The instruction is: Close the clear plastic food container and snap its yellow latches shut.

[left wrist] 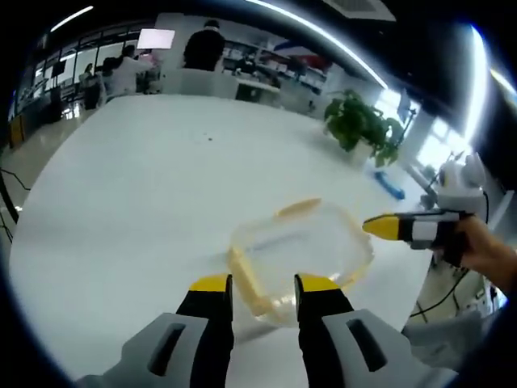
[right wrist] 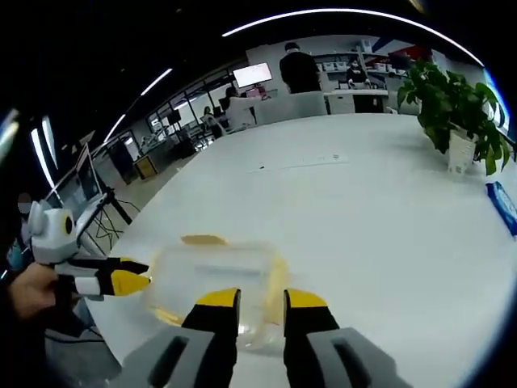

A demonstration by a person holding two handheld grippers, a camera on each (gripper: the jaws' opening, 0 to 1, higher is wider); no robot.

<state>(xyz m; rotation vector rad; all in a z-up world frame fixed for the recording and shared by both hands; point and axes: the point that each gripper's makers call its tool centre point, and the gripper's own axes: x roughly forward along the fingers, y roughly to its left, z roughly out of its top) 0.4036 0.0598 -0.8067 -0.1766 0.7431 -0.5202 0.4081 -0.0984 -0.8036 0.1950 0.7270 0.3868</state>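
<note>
I'm hovering both tongs released around the clear food container on the white desk: left tongs at its near yellow latch, right tongs opposite.

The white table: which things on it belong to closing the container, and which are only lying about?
For the job:
clear container
yellow latches
left gripper
right gripper

Only lying about:
potted plant
blue object
</note>
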